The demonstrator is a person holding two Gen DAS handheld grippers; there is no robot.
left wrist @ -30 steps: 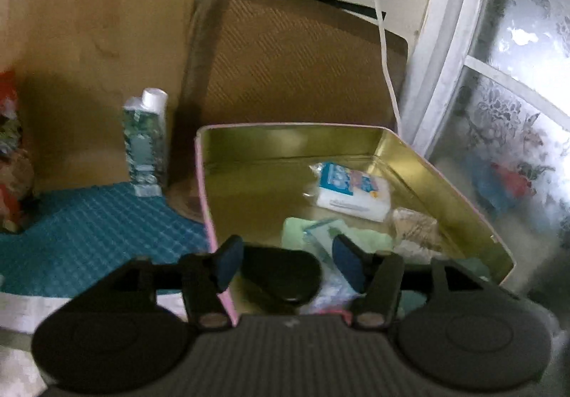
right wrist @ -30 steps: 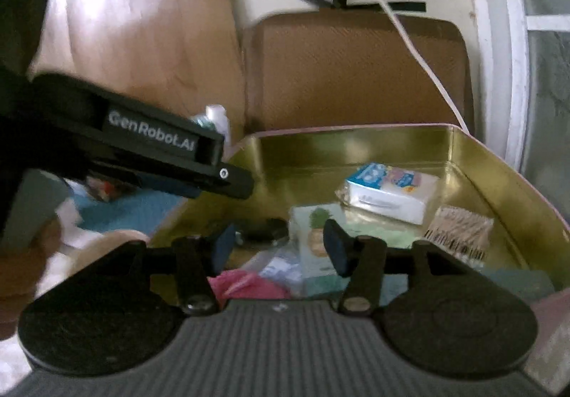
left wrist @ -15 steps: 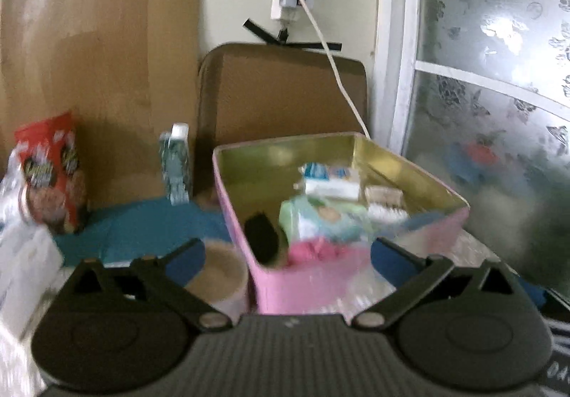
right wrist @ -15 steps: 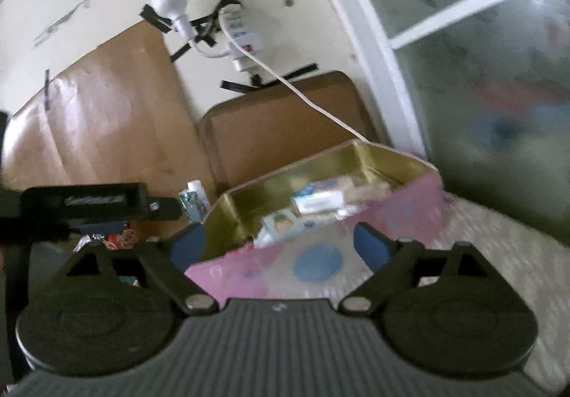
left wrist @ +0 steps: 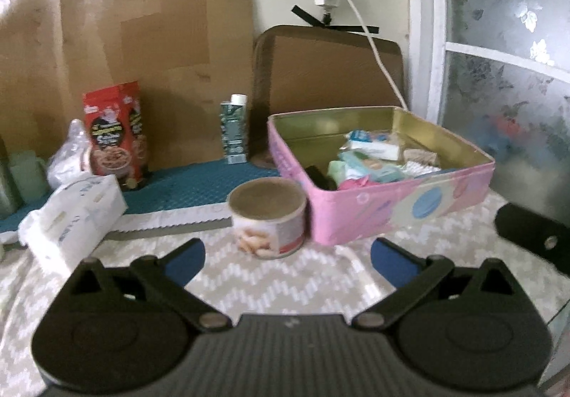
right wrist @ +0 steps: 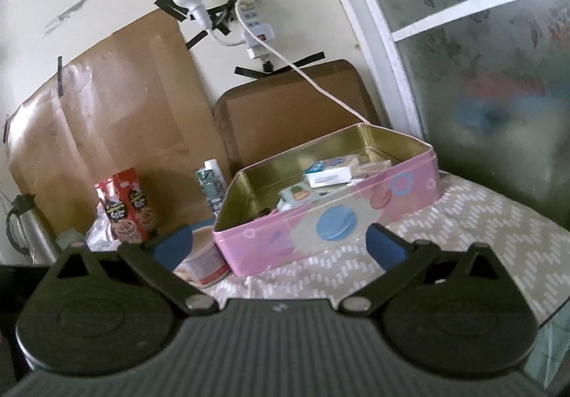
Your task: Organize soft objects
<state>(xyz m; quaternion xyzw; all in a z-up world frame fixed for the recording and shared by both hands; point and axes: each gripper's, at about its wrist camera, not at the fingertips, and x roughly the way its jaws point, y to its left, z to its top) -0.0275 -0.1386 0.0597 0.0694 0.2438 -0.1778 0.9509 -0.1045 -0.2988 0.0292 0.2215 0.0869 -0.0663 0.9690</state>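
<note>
A pink tin (left wrist: 392, 204) with a gold inside stands on the patterned cloth. It holds a white and blue tissue pack (left wrist: 374, 147), a green wipes pack (left wrist: 370, 165), a pink cloth (left wrist: 352, 181) and a black item (left wrist: 319, 178). My left gripper (left wrist: 286, 259) is open and empty, well short of the tin. In the right wrist view the tin (right wrist: 392, 197) lies ahead with the white pack (right wrist: 327, 178) inside. My right gripper (right wrist: 278, 243) is empty, its jaws opening wide in front of the tin's long wall.
A round can (left wrist: 267, 215) stands just left of the tin. A white wrapped pack (left wrist: 78, 215), a red cookie box (left wrist: 114, 137) and a small carton (left wrist: 233, 133) sit by the teal mat (left wrist: 192, 186). A brown tray (left wrist: 327, 69) leans on the wall; a window is at the right.
Both grippers have drawn back from over the tin's inside to in front of it. Their jaws have spread from half closed to wide, with nothing in them.
</note>
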